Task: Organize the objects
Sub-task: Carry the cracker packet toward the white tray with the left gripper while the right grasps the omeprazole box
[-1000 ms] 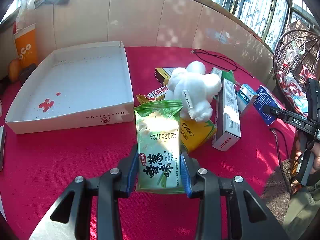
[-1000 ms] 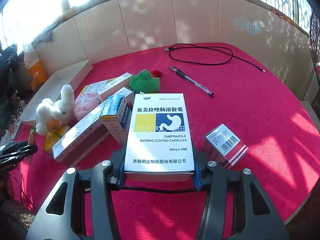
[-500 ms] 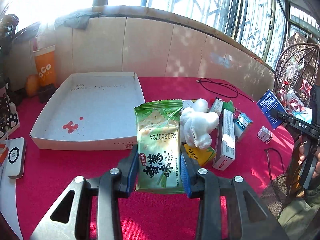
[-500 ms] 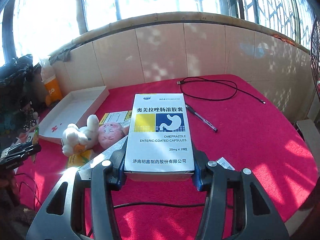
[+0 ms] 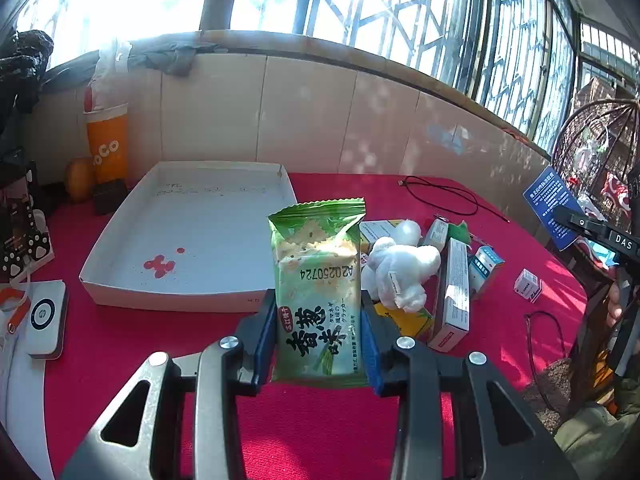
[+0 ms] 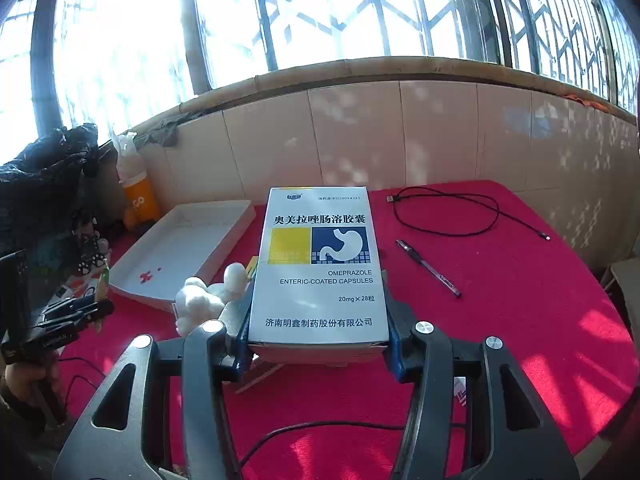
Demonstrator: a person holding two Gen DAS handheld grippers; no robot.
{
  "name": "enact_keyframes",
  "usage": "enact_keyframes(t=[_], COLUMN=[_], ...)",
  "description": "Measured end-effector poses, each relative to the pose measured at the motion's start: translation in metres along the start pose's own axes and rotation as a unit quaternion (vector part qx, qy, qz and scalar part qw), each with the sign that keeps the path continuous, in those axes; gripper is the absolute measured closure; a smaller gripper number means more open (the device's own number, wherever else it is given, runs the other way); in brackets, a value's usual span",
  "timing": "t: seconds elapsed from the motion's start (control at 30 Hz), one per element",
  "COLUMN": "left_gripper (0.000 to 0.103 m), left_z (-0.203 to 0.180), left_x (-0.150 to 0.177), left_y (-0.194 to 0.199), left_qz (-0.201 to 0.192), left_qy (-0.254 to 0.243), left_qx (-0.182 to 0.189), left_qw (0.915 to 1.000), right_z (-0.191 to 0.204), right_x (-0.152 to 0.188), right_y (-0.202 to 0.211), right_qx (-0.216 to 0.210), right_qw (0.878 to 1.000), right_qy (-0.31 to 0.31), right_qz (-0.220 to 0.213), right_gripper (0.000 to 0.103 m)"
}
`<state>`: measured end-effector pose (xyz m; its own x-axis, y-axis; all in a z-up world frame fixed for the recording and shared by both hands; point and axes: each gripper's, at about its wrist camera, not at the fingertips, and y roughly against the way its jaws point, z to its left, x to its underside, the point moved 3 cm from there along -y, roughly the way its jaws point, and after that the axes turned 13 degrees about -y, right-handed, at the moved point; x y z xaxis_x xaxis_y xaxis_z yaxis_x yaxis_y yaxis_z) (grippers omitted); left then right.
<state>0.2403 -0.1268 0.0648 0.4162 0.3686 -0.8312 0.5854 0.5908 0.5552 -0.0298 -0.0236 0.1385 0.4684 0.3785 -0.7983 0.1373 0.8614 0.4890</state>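
Crackers first: our left gripper (image 5: pixel 319 344) clamps the green foil cracker packet (image 5: pixel 318 300) upright at centre frame, clear of the clutter, facing the shallow white cardboard tray (image 5: pixel 192 236) at left. Our right gripper (image 6: pixel 318 340) pinches the white omeprazole capsule box (image 6: pixel 320 268), presumably tray-bound too.

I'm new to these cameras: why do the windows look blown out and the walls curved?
Left wrist view: sunlit window glare, fisheye bending the tiled wall, cracker packet sharp. Right wrist view: the same glare, dappled shadows on the red tablecloth, medicine box legible.
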Motion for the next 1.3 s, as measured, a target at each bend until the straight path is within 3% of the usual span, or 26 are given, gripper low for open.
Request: enact_keyframes(t=[0.87,1.3], left_gripper=[0.065,0.065], left_z=[0.045,0.083], left_x=[-0.004,-0.067], left_y=[0.024,0.029], left_qz=[-0.028,-0.070], left_qy=[0.025,0.015], left_qx=[-0.047,-0.071], left_qw=[0.9982,0.9949], right_z=[0.093,0.156], right_x=[-0.027,-0.041], right_y=[0.007,-0.027], right_qx=[-0.092,-0.138], right_qw=[0.994,0.988], right_qy=[0.064,0.073], right_qz=[-0.009,0.012], right_gripper=[0.053,0.053])
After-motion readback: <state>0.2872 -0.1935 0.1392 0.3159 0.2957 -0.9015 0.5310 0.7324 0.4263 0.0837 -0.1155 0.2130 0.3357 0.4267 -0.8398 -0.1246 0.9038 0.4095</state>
